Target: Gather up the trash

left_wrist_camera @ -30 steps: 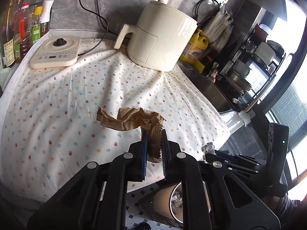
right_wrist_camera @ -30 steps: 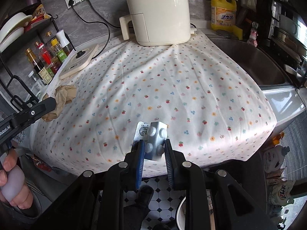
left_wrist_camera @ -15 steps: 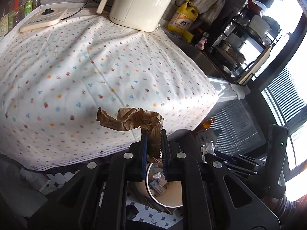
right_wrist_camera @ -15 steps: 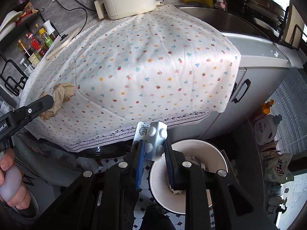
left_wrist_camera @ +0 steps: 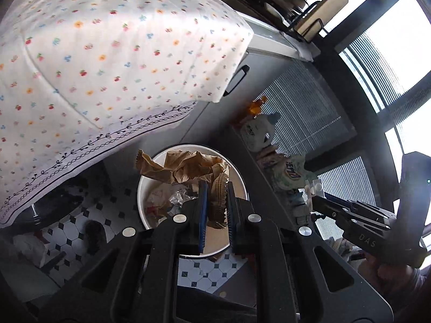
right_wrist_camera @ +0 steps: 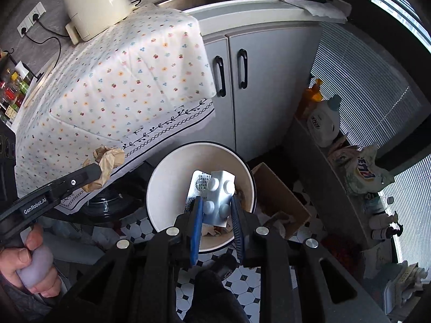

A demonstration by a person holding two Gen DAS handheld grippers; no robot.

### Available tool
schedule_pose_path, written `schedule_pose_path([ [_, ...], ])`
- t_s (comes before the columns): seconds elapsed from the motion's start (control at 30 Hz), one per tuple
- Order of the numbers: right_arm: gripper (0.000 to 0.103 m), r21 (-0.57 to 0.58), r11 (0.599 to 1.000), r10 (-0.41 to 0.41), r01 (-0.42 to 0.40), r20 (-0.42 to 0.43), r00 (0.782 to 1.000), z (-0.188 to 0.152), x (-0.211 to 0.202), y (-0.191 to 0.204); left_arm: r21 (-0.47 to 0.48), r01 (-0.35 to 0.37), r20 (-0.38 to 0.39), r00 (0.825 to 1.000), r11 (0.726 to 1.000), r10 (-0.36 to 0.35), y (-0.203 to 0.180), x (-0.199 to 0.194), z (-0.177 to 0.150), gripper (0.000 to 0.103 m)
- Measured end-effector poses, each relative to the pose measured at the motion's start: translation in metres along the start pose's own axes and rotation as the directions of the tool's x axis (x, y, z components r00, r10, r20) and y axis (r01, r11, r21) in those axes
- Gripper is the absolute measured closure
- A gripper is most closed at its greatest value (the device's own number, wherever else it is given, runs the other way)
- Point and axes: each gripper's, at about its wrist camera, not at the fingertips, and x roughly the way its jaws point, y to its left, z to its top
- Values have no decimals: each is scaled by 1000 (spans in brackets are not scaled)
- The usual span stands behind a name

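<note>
Brown crumpled paper point(left_wrist_camera: 186, 168) is clamped between the blue pads of the left gripper point(left_wrist_camera: 216, 202), which holds it by a ribbed, pleated end while the rest of the wad fans out to the left above the white bin point(left_wrist_camera: 239, 180). Inside that bin, under the paper, lie scraps of clear and pale wrapping. From the right wrist view the same bin point(right_wrist_camera: 167, 185) sits on the black-and-white tiled floor point(right_wrist_camera: 188, 288), just in front of the grey cabinet doors point(right_wrist_camera: 256, 86) and beside an open cardboard box point(right_wrist_camera: 280, 191). The right gripper point(right_wrist_camera: 216, 211) is closed on a grey toy brick point(right_wrist_camera: 219, 197) with round studs, and a foil pill sheet point(right_wrist_camera: 199, 181) is pinched along with it on the left side; both hang over the mouth of the bin, clear of its rim. In that view the left gripper point(right_wrist_camera: 93, 175) reaches in from the lower left with the paper point(right_wrist_camera: 107, 161) in its tip, at the edge of the flowered cloth point(right_wrist_camera: 121, 80) that drapes the counter. A cream air fryer point(right_wrist_camera: 94, 2) stands at the far end of the cloth, with its cord running to a wall socket. A white detergent bottle point(right_wrist_camera: 323, 123) and some bags stand on a low ledge by the window blinds
</note>
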Motion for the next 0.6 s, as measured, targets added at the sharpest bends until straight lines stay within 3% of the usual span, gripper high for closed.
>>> schedule_pose_path([
  [0.03,82,8,1000,-3,3,2,1000,-2,-2,-4,9,9,-15,1000,1000,-9,-5,6,1,87],
  [0.1,82,15,1000,-7,7,10,1000,-4,-6,-8,14,8,-40,999,1000,-7,-11,16,2,62],
  [0.13,82,16,1000,-7,6,16,1000,-5,-8,-10,11,-2,-35,999,1000,2,-13,17,2,45],
  [0.17,82,17,1000,-4,4,22,1000,-4,-10,-10,5,-8,-19,1000,1000,8,-12,13,2,39],
  [0.4,82,9,999,45,-46,37,998,3,-6,-3,-34,-98,63,993,995,100,7,-32,5,21],
  [0.6,82,-25,994,111,-110,29,993,14,0,16,-70,-189,139,971,979,197,26,-77,11,9],
])
